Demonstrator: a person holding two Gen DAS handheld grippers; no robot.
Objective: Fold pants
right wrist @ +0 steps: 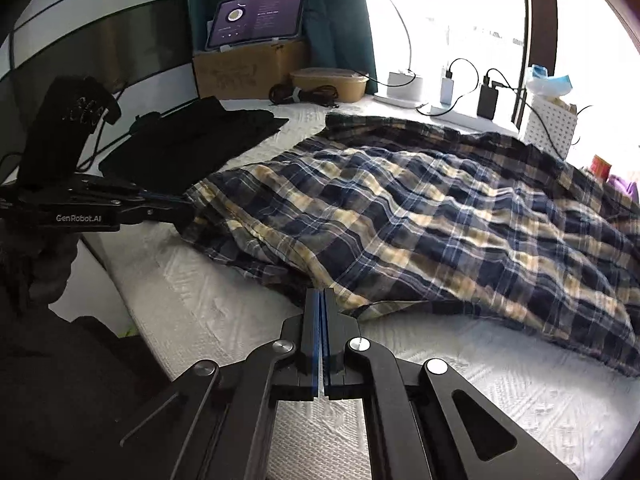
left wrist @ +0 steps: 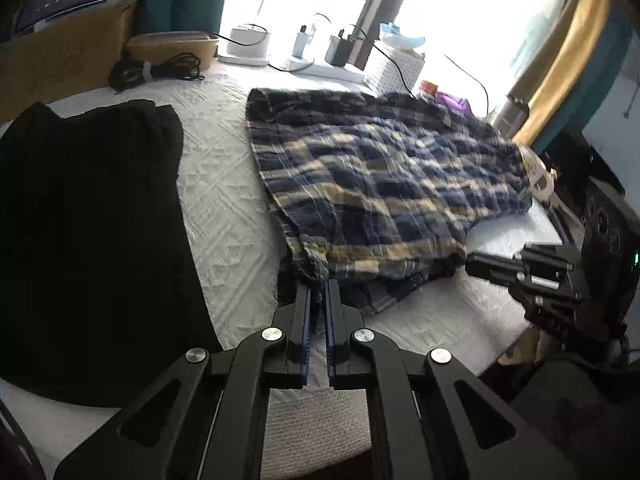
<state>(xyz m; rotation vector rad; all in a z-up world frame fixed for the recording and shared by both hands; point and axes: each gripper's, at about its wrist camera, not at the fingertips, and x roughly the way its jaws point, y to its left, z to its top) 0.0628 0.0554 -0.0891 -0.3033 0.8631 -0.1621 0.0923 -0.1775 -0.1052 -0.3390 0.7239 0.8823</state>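
Note:
Blue, yellow and white plaid pants lie on the white textured table cover, partly doubled over; they also show in the right wrist view. My left gripper is shut on a bunched corner of the plaid pants at their near edge; it also shows at the left of the right wrist view, pinching that corner. My right gripper is shut on the near hem of the plaid pants; it shows at the right of the left wrist view.
A folded black garment lies on the left. Behind are a cardboard box with a tablet, a tan bowl, black cable coil, chargers and a white perforated box. The table edge is near, at the lower left.

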